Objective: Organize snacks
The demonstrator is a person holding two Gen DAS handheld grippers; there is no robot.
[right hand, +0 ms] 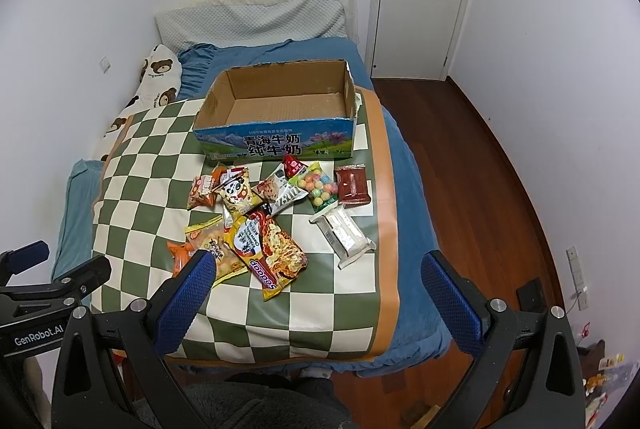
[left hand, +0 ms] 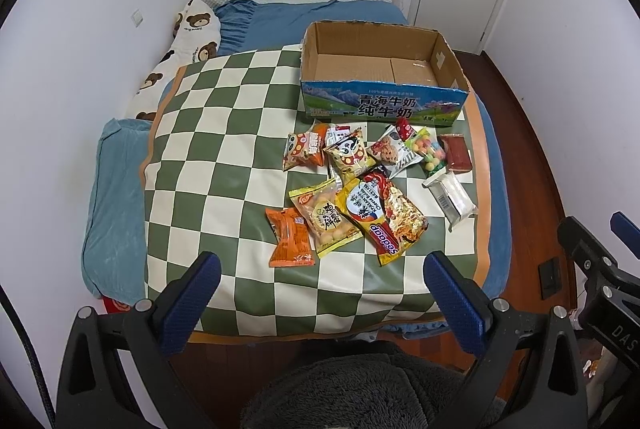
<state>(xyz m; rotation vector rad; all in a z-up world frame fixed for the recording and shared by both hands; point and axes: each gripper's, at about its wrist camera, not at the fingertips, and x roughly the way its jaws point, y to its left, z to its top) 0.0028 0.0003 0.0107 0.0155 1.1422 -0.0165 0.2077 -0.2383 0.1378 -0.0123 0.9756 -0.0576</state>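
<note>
Since nothing's been picked up yet, both grippers are hovering off the foot of the bed with jaws spread wide and holding nothing: the left gripper [left hand: 322,275] and the right gripper [right hand: 318,275]. The snack pile [left hand: 372,181] is lying just ahead of both, mid-frame on the checkered blanket [left hand: 208,133]. The cardboard milk box [left hand: 382,81] is sitting right behind it toward the upper frame, open-topped and looking totally empty inside. The noodle packet [left hand: 384,215] is nearest, its long axis running diagonally from upper left to lower right, roughly centred between the left gripper's fingers. The orange packet [left hand: 290,237] is sitting at the pile's left edge, while the silver wrapped bar [right hand: 346,235] is lying off to the right, closer to the right gripper I'd guess. Everything's going forward into that box.
</note>
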